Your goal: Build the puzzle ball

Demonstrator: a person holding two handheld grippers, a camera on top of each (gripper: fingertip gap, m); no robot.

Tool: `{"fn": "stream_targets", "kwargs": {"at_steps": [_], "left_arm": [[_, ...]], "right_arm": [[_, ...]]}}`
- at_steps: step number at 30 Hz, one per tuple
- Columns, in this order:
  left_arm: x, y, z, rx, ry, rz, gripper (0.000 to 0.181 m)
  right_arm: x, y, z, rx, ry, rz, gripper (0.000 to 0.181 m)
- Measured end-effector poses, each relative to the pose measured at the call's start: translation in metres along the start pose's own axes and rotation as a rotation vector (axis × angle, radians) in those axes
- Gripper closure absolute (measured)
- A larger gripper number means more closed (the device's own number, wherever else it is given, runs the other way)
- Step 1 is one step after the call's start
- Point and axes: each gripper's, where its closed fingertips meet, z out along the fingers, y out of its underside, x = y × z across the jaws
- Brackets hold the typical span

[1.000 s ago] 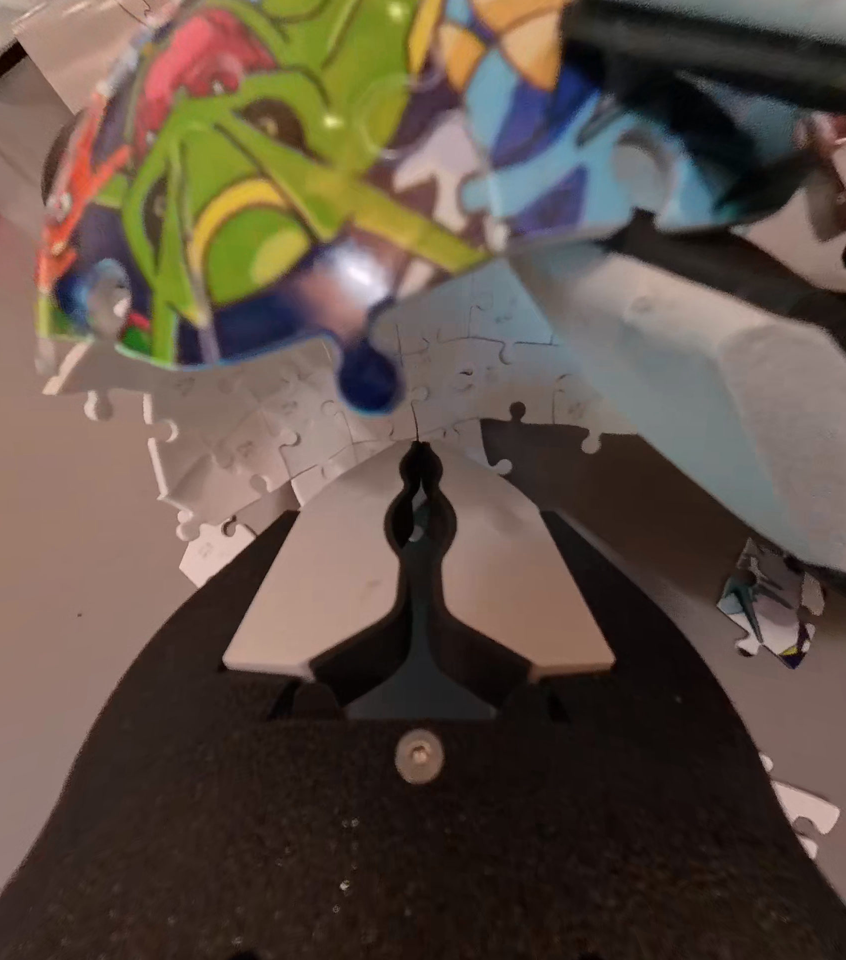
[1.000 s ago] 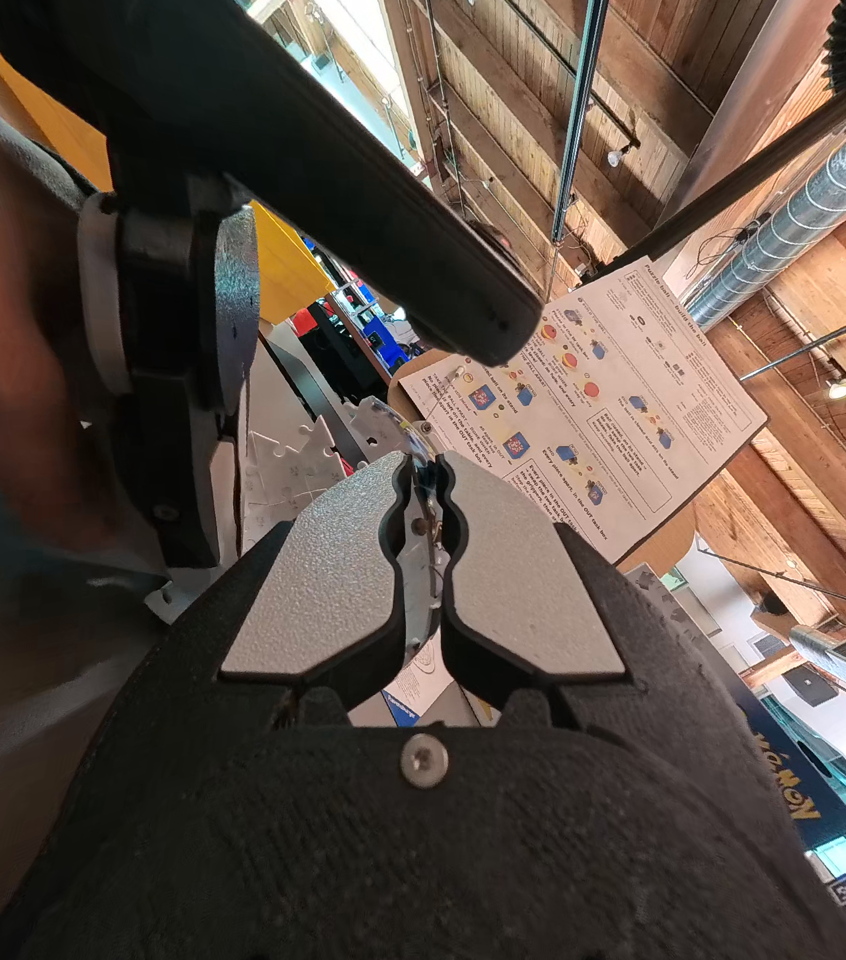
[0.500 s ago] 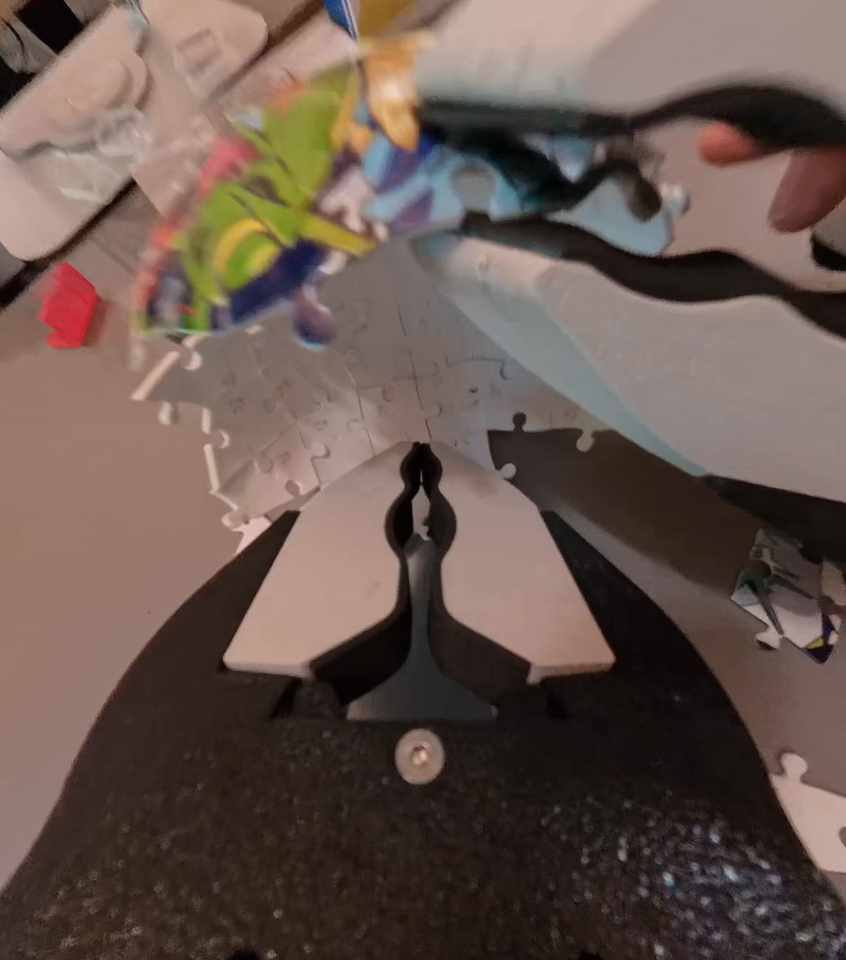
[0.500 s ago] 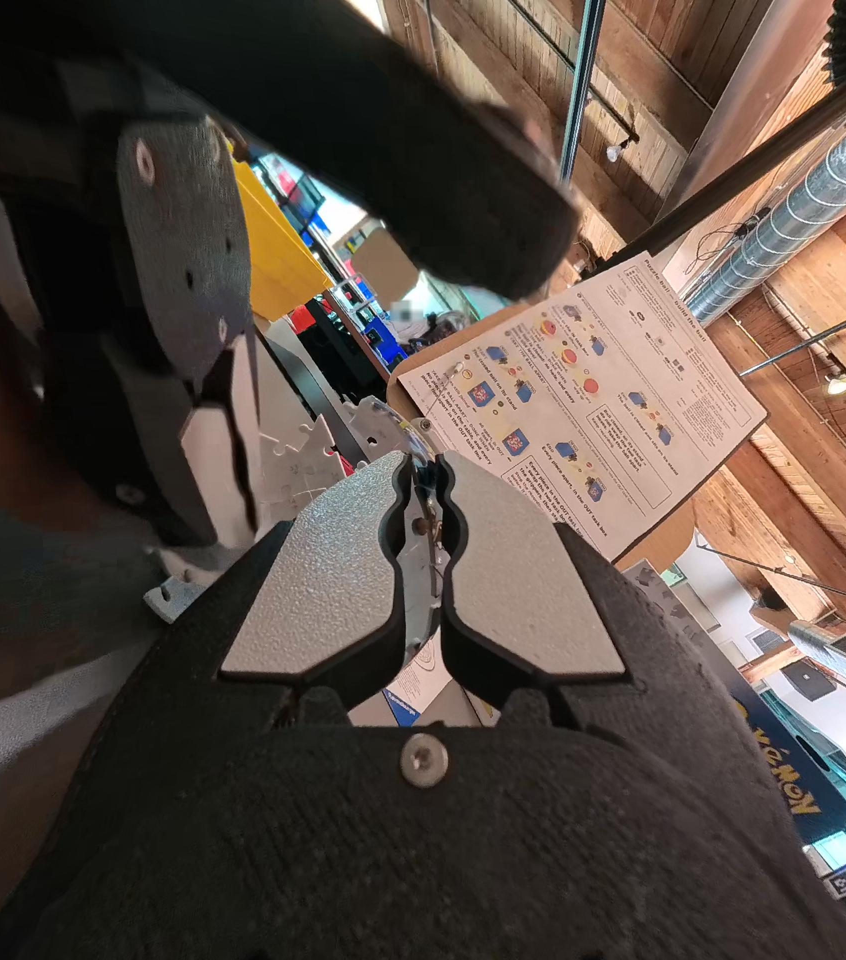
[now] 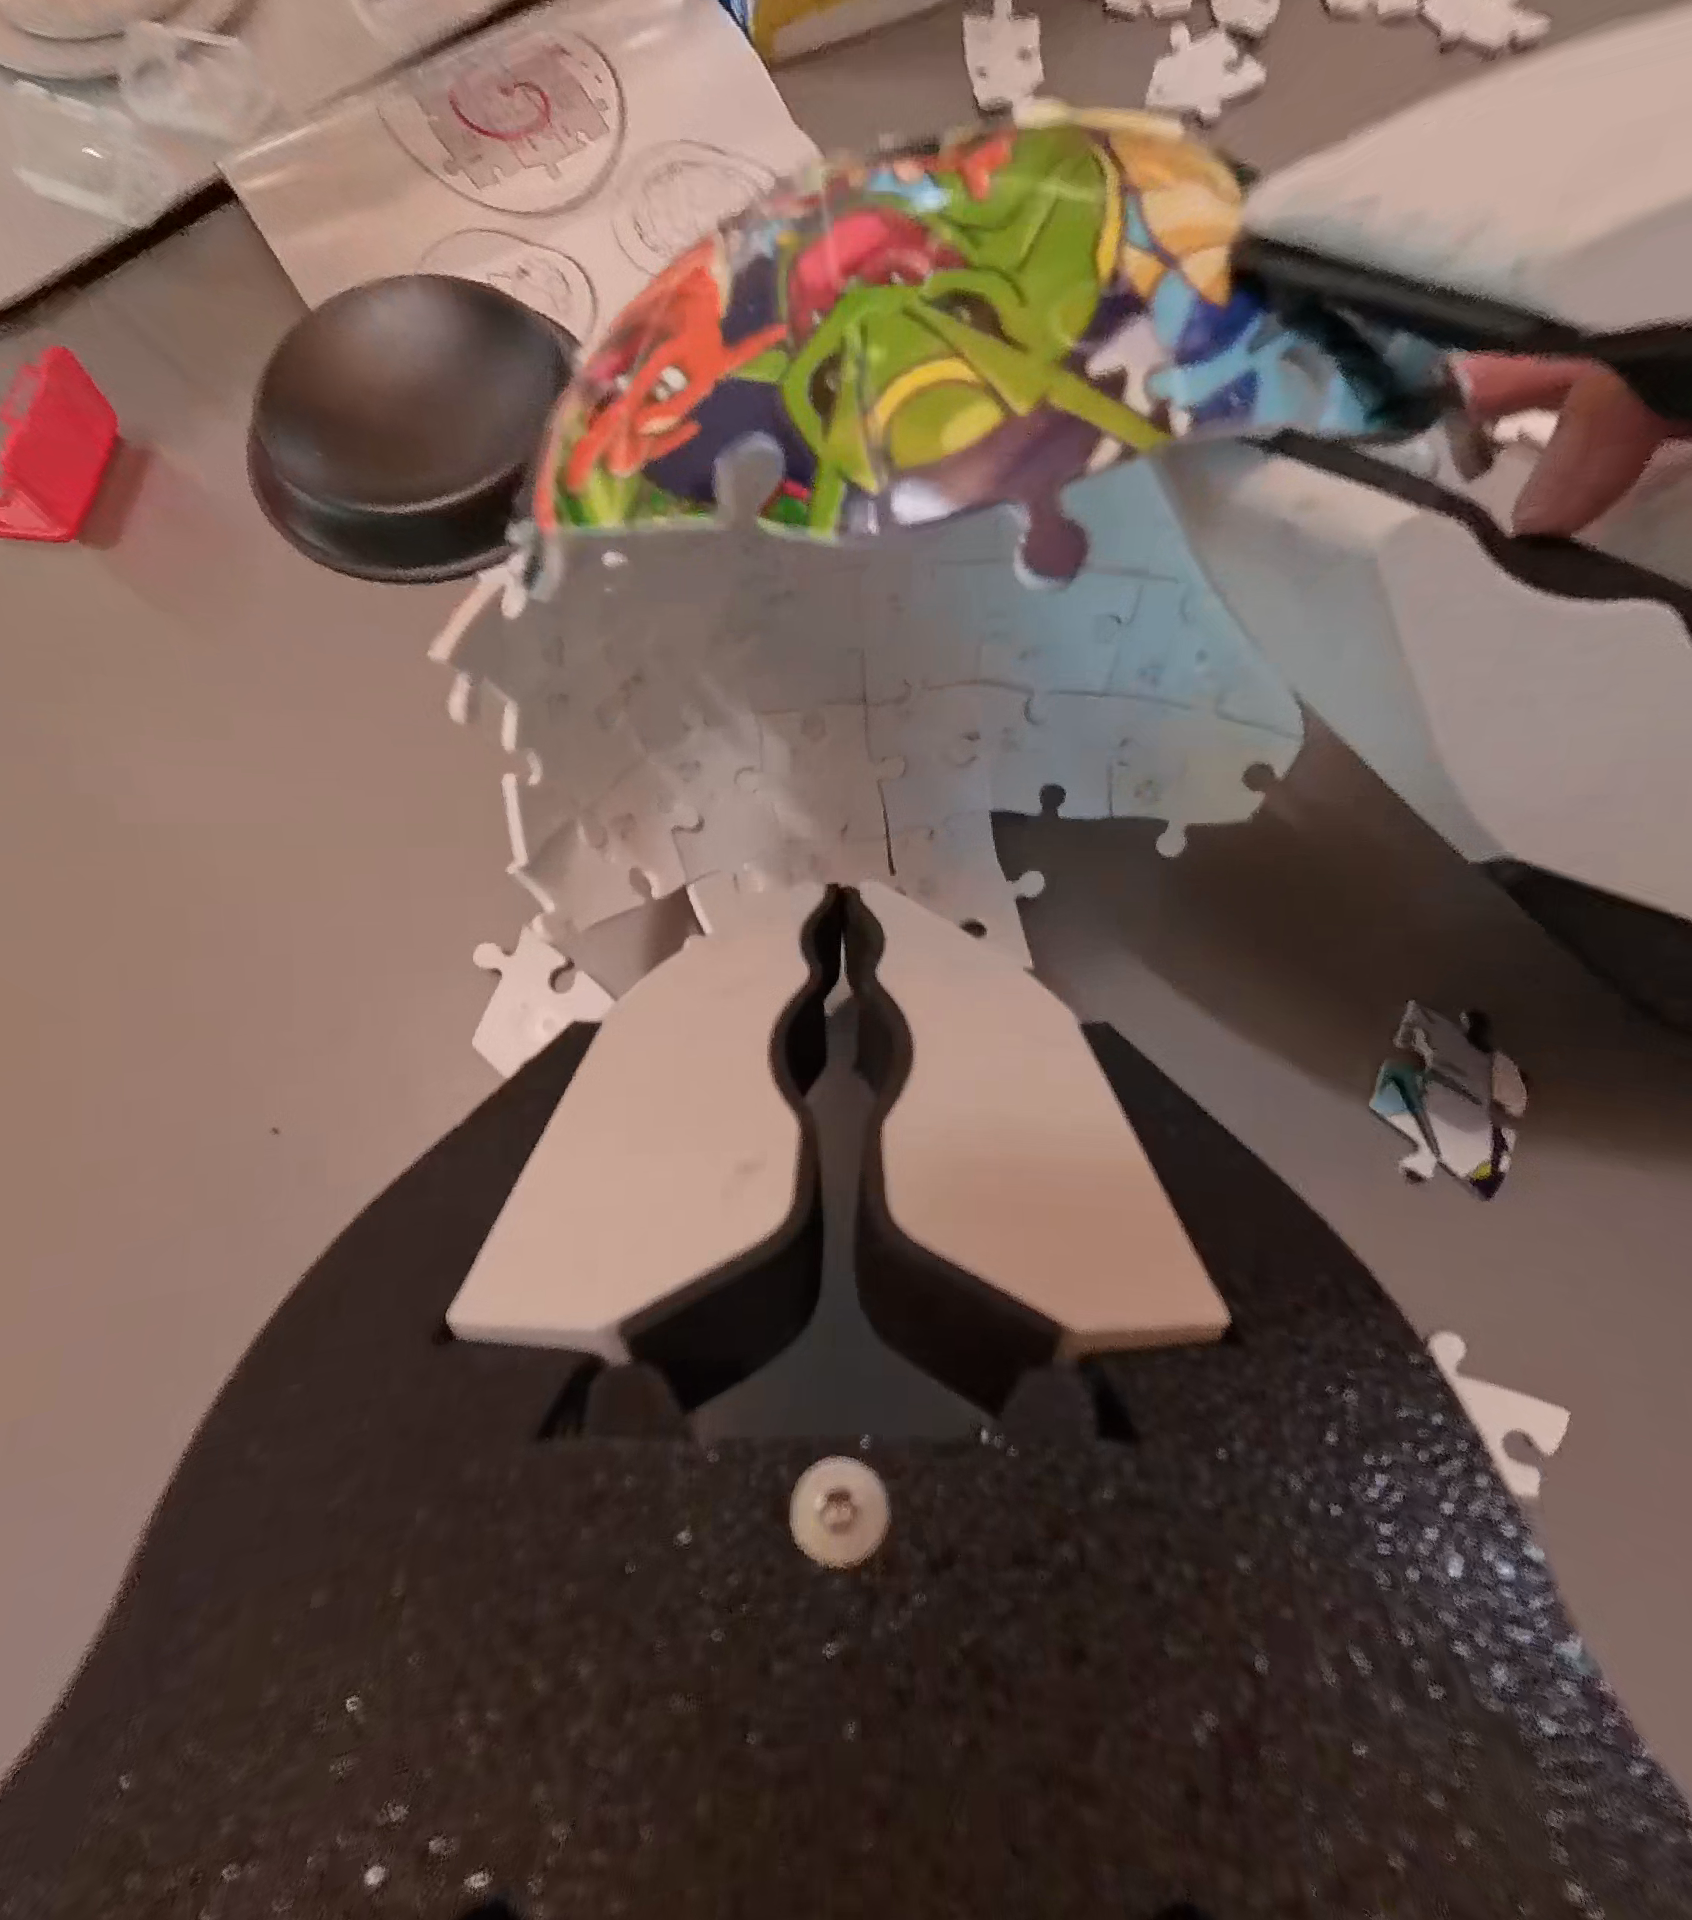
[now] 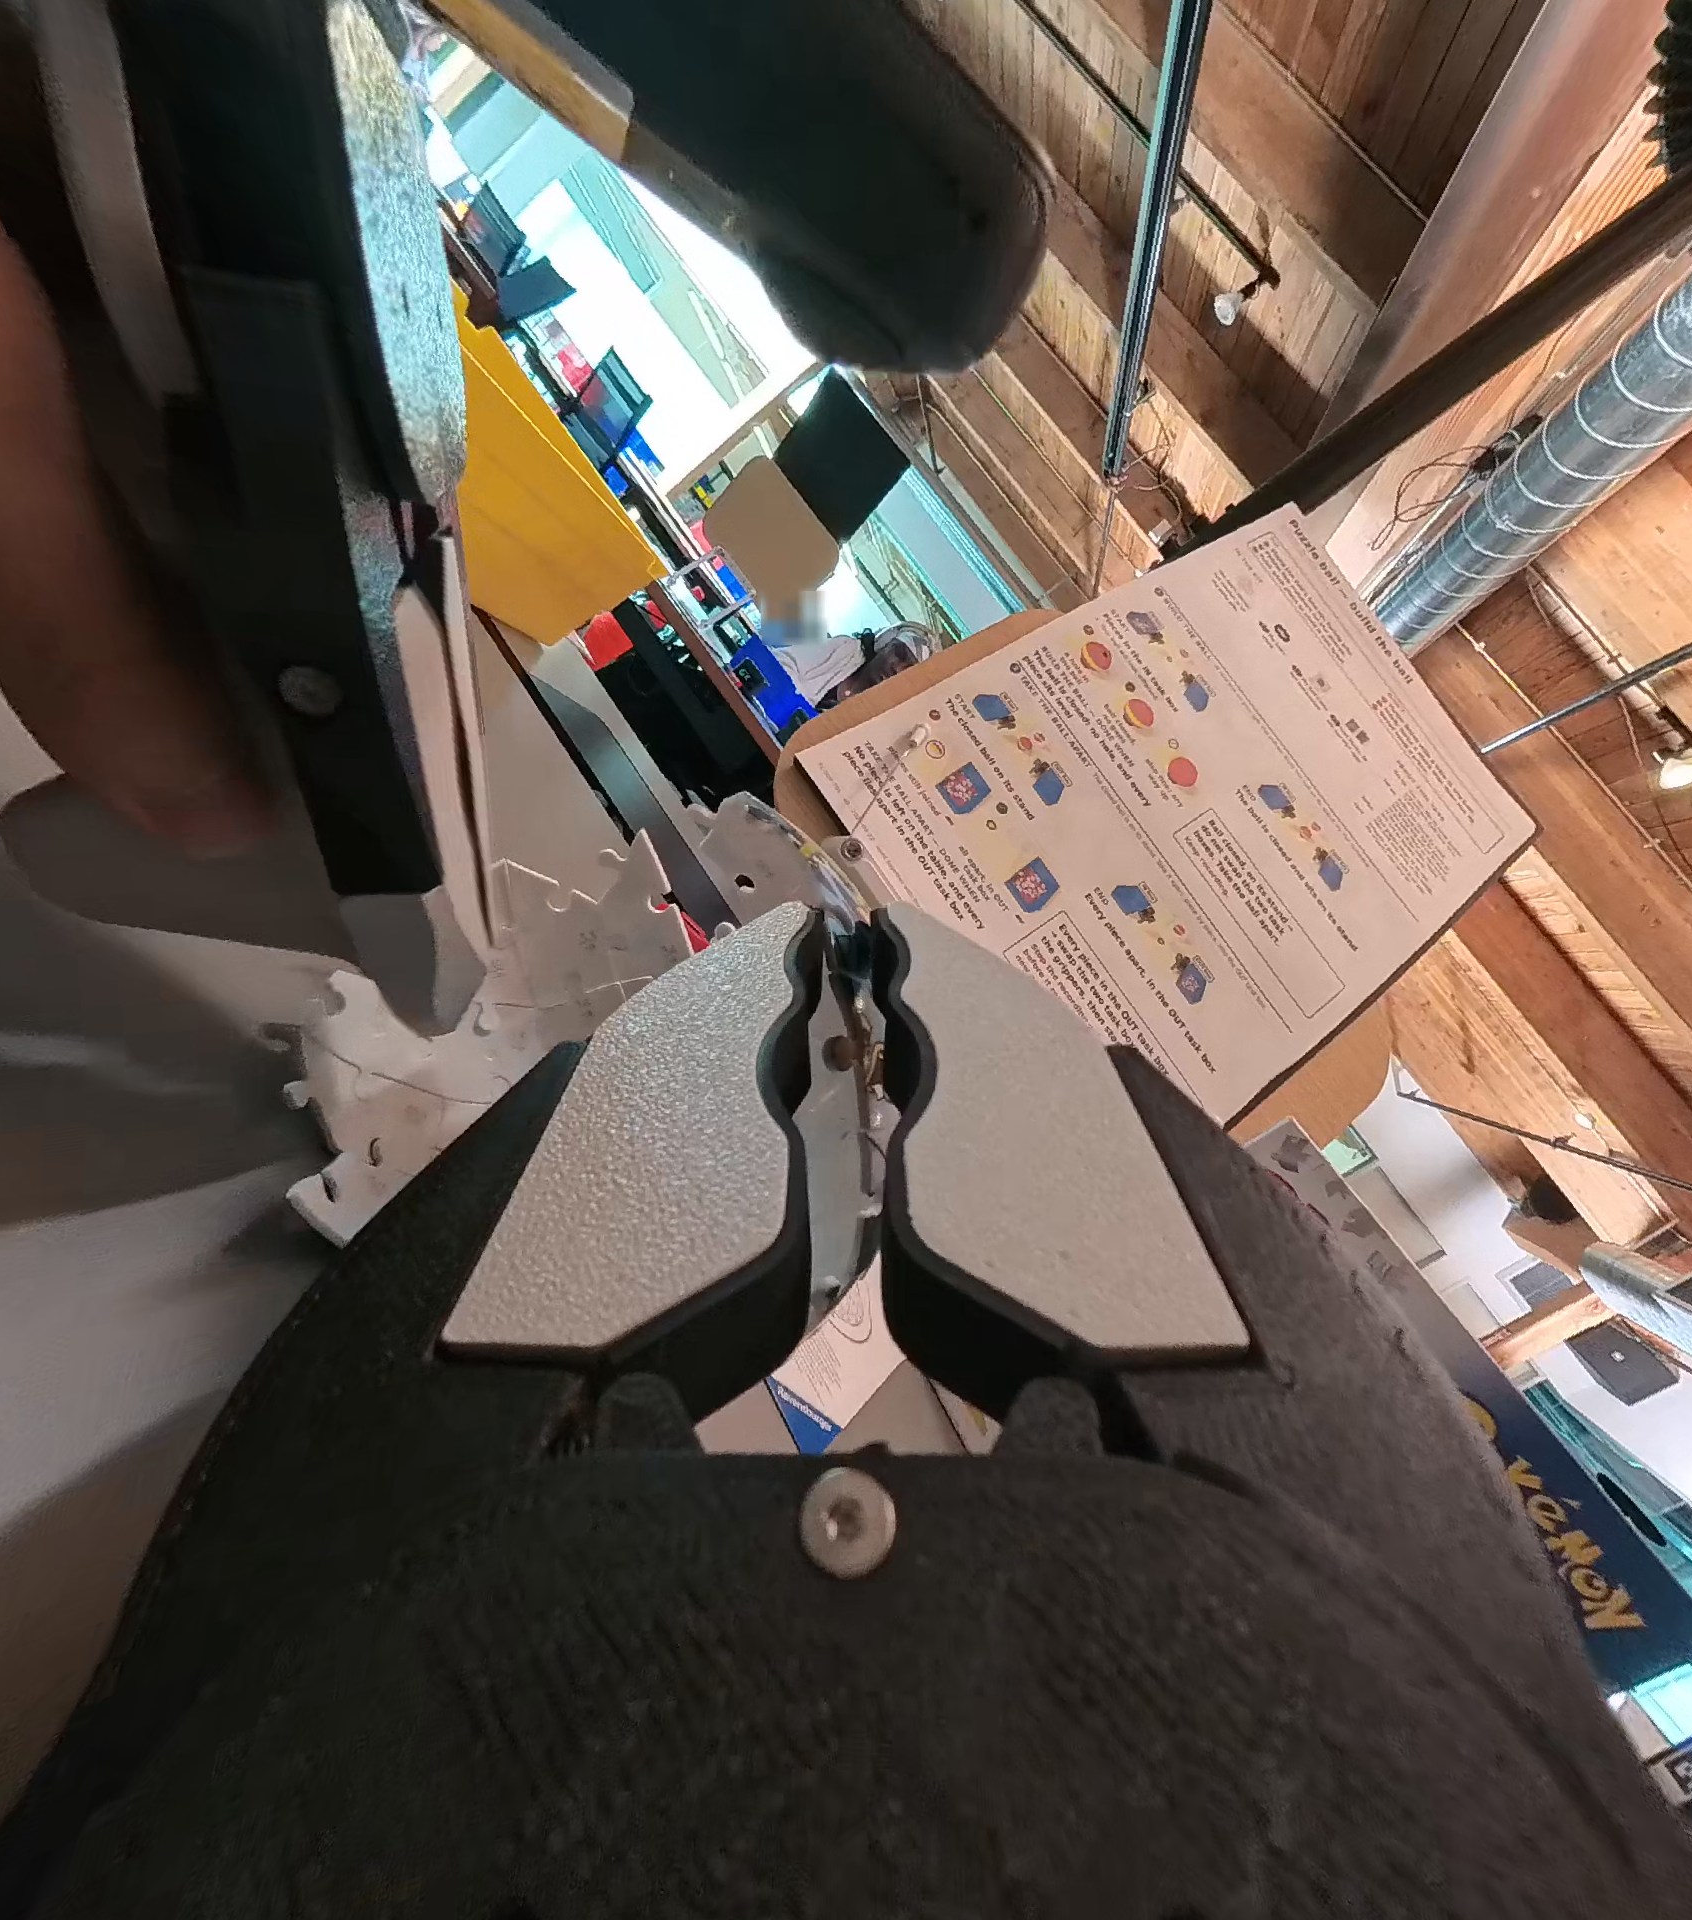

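The partly built puzzle ball is a curved shell, white inside, with a green, red and blue printed outside at its top. My left gripper is shut on the shell's lower edge. My right gripper comes in from the upper right and pinches the shell's coloured right edge. In the right wrist view my right gripper is shut on that thin edge, the shell's white inside shows at the left, and the left gripper pinches it from above.
A black round stand and a red block sit on the grey table at the left. Loose pieces lie at the right, lower right and top. A sheet with printed circles lies behind. An instruction sheet hangs beyond the right gripper. One gripper's finger ends stand about 9 centimeters off the other's.
The left wrist view has tilted and drawn back, so the whole shell, the black stand and the far pieces now show. In the right wrist view the left gripper has swung upward. Both grips hold.
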Motion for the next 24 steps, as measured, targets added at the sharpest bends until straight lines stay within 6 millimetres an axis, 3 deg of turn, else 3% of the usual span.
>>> {"fn": "stream_targets", "kwargs": {"at_steps": [5,16,24], "left_arm": [[0.006,0.011,0.006,-0.086,0.013,0.058,0.181],[0.009,0.009,0.029,-0.138,0.003,0.149,0.181],[0.007,0.01,0.032,-0.157,-0.043,0.11,0.181]], "right_arm": [[0.001,0.001,0.0,-0.002,0.002,0.005,0.173],[0.001,0.002,0.0,-0.002,0.002,0.01,0.173],[0.001,0.002,0.0,-0.003,0.003,0.017,0.172]]}}
